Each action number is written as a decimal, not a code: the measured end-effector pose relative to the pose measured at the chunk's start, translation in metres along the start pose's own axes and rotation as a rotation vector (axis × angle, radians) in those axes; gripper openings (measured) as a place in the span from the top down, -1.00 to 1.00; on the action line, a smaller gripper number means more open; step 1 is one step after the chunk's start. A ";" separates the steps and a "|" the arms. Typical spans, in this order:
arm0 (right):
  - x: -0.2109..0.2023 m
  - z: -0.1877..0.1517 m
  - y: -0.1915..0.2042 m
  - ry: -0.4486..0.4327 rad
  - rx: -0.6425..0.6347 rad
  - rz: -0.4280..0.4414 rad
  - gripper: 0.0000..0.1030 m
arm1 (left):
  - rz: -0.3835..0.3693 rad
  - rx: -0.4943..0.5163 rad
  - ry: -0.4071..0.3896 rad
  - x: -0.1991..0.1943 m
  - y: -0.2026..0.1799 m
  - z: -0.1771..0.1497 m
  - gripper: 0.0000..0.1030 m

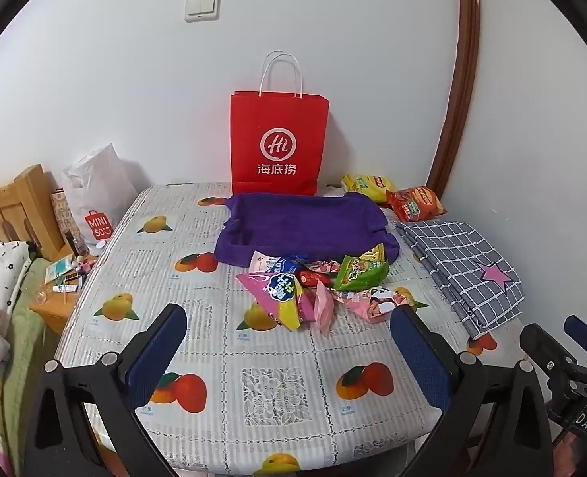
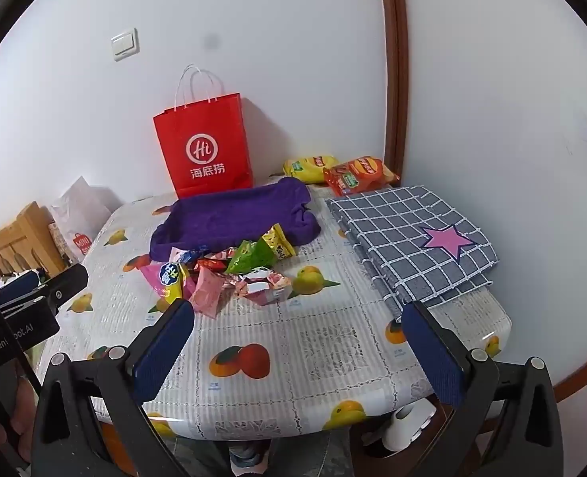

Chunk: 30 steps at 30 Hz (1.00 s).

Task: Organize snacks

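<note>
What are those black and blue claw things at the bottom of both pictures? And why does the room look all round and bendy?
Those claws are grabbers that a person holds, one in each hand. Each has a tiny camera that looks out between its two fingers, and the lens bends the room. One picture comes from the left gripper, the other from the right gripper. Both are wide open and hold nothing.

On the table lies a pile of small snack packets in front of a purple cloth tray. Behind it stands a red paper bag. Two chip bags sit in the far corner, beside a folded checked cloth with a pink star.
</note>
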State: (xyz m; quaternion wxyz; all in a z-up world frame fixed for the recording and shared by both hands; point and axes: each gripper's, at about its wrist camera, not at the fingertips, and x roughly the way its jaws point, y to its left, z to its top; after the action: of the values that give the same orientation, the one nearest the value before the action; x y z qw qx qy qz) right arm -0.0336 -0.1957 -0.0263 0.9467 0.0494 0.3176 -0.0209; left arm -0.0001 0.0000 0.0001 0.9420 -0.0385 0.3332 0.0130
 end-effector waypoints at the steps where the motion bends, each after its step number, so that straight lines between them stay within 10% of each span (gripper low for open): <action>1: 0.000 0.001 0.000 0.000 -0.001 0.000 -0.99 | -0.002 0.000 0.004 0.000 0.000 0.000 -0.99; 30: -0.009 0.002 0.010 -0.018 -0.027 0.007 -0.99 | -0.007 0.010 -0.011 -0.010 0.002 0.005 -0.99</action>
State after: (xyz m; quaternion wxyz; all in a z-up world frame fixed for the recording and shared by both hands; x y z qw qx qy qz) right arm -0.0390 -0.1858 -0.0179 0.9502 0.0375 0.3092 -0.0139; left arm -0.0051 0.0023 0.0100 0.9440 -0.0349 0.3281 0.0081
